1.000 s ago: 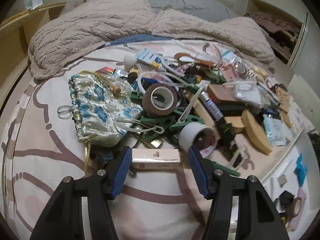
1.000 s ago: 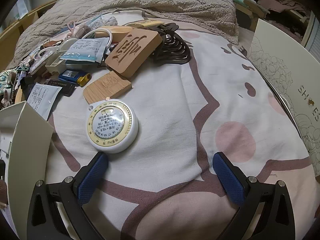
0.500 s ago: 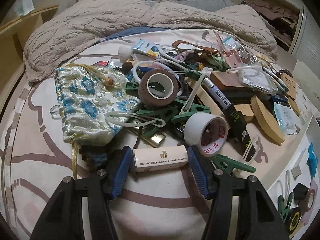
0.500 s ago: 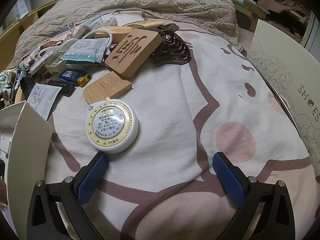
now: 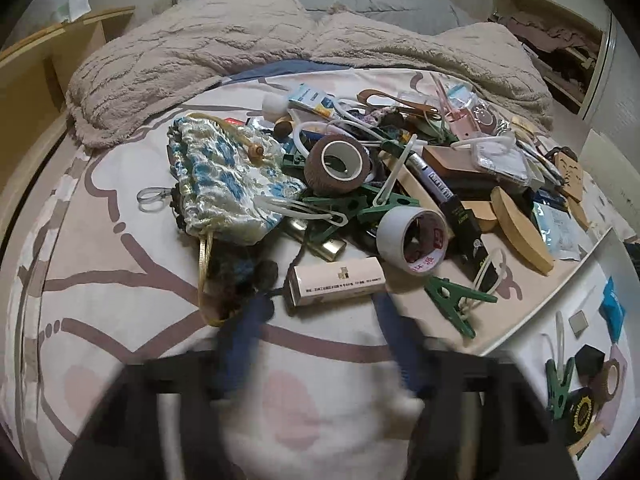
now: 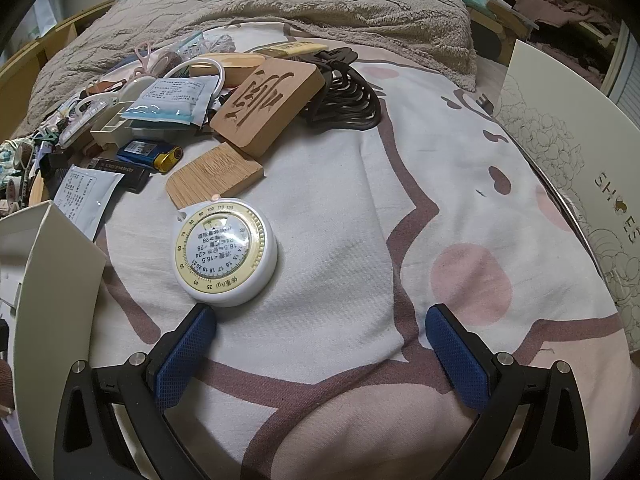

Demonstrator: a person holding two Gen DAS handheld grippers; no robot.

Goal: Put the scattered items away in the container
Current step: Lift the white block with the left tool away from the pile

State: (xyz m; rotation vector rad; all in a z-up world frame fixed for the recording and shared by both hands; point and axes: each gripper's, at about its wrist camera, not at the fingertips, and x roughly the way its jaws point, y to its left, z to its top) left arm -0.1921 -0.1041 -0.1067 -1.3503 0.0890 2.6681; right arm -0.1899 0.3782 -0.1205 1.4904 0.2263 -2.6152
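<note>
- Blue, motion-blurred pads of your left tongs point(image 5: 320, 316) stand apart, just short of the pale rectangular box point(image 5: 337, 279); beyond it, a white tape roll point(image 5: 412, 242).
- Your right tongs point(image 6: 320, 344) gape wide; the round white tape measure point(image 6: 225, 252) touches their left pad.
- Only the left view shows the container point(image 5: 576, 320), right of those tongs.

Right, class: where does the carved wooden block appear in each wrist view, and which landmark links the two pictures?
Left wrist: the carved wooden block sits small at the far right, about mid-height.
Right wrist: the block is large, upper centre-left.
Shared landmark: the beige blanket across the top of both.
</note>
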